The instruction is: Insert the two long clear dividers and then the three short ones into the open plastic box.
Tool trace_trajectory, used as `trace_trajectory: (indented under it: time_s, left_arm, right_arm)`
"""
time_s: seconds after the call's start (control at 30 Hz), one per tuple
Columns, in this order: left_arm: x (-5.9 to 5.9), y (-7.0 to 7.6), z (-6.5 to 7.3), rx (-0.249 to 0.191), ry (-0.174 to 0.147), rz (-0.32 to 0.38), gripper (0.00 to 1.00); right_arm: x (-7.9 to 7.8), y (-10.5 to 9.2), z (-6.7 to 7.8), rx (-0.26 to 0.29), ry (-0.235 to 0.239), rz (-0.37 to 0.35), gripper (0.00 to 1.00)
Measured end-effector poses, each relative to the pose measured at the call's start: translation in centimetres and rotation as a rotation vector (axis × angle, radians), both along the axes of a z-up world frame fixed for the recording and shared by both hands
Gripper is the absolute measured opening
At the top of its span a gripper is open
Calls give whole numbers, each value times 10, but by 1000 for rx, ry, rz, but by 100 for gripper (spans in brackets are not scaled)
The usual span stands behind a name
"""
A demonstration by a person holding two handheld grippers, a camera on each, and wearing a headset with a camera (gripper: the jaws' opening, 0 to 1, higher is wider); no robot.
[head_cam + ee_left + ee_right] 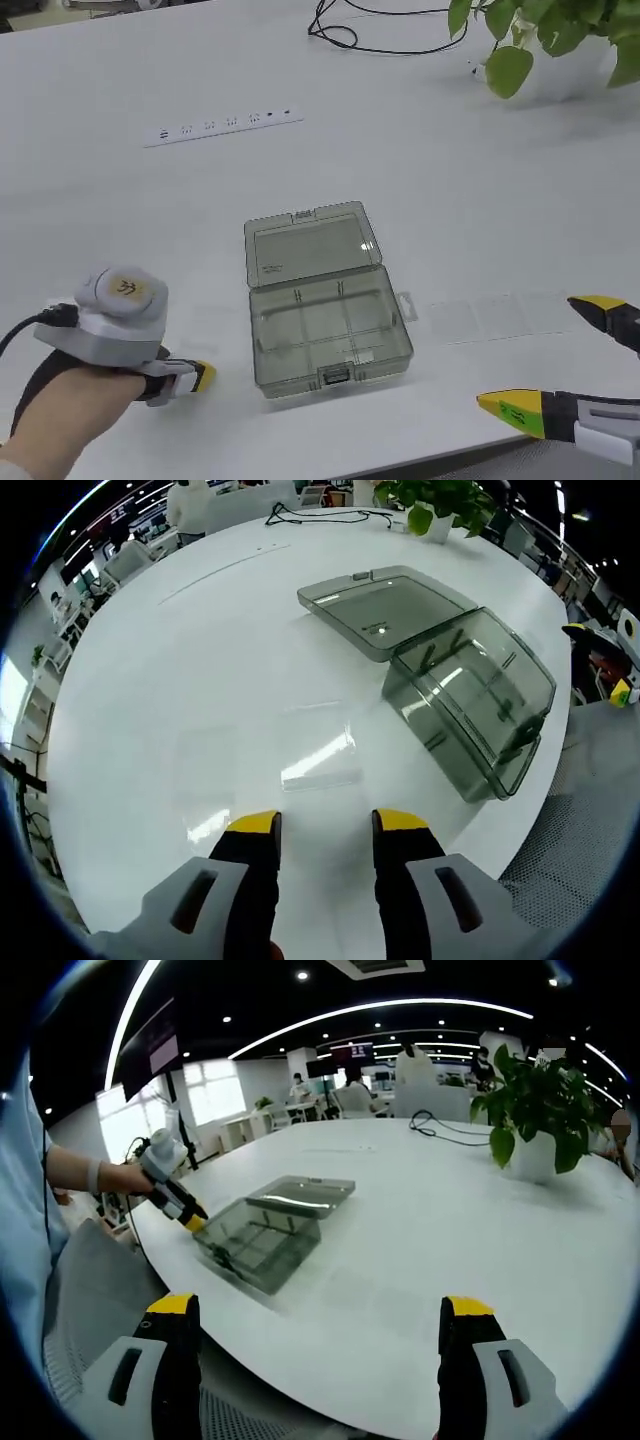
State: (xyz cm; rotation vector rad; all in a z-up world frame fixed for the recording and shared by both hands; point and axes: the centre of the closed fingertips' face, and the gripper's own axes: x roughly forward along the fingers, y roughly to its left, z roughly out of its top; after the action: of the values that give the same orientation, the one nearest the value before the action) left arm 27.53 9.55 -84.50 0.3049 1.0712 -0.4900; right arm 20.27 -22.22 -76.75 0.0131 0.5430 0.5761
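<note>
Lying just ahead of spread left tool [325,822]: clear divider [318,756], box [470,695] beyond; right tool [320,1306] spread wide.

White table [450,180] with open smoky plastic box [325,300], clear dividers [480,315] beside it, power strip [222,125], black cable [345,38], potted plant [510,68].

The plastic box [325,320] is smoky, see-through grey on the white table [450,180]. The left gripper [325,825] and right gripper [320,1308] have black jaws tipped yellow. At the far right, the plant [545,30] is green and the cable [370,35] black.
</note>
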Motion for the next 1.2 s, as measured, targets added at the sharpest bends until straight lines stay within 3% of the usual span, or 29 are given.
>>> trace_trajectory:
  time_s: [0.43, 0.57, 0.8, 1.2]
  left_arm:
    - [1, 2, -2, -7, -5, 26, 32]
    - [2, 2, 1, -36, -16, 42, 31]
    - [-1, 1, 1, -32, -5, 32, 31]
    - [-4, 1, 4, -80, -10, 53, 30]
  right_arm:
    - [-1, 0, 1, 9, -8, -3, 100]
    - [-2, 1, 1, 9, -6, -1, 100]
    - [-1, 3, 2, 9, -8, 2, 100]
    - [-2, 6, 1, 2, -5, 9, 100]
